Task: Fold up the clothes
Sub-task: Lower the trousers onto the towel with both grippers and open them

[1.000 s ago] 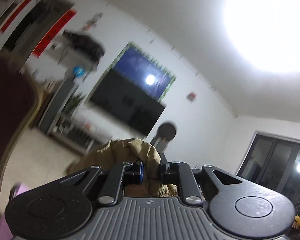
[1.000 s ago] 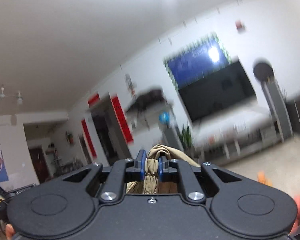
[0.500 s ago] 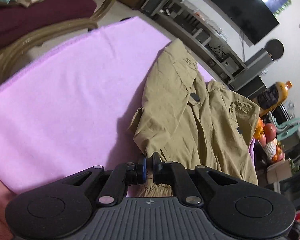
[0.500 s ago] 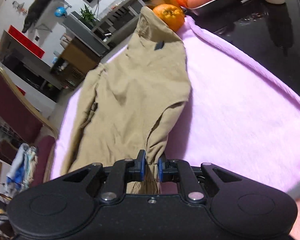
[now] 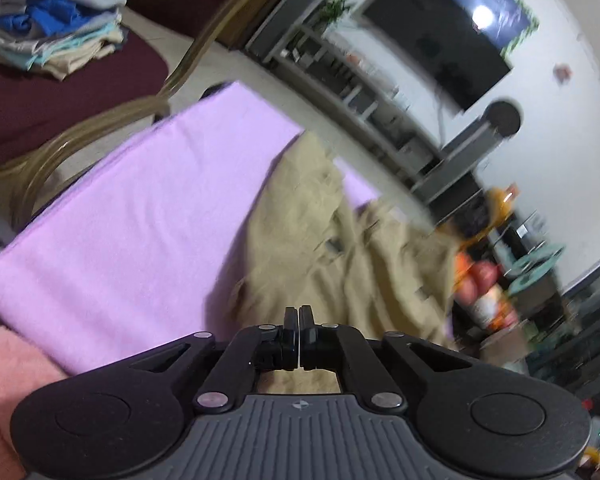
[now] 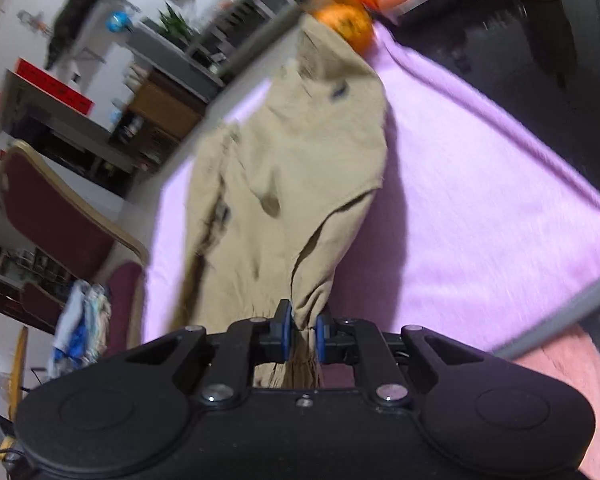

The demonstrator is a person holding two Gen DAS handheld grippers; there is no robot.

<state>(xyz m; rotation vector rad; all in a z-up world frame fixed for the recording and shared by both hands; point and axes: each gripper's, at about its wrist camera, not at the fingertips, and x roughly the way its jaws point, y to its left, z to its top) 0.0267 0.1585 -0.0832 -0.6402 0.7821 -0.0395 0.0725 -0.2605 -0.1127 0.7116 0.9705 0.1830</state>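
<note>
the khaki shirt (image 6: 288, 168) lies spread lengthwise on the lilac cloth (image 6: 480, 200) that covers the surface, its far end reaching toward an orange (image 6: 346, 26) at the cloth's edge. the right gripper (image 6: 300, 330) pinches a bunched corner of the shirt's near end between its blue pads (image 6: 284, 330), the fabric gathered into pleats there. in the left wrist view the left gripper (image 5: 299, 330) has its fingers pressed together above the shirt's (image 5: 340, 256) near edge; no cloth shows between the tips. the shirt sits on the right part of the lilac cloth (image 5: 140, 216) in this view. a dark red chair (image 5: 60, 92) beside the surface carries a stack of folded clothes (image 5: 48, 16).
</note>
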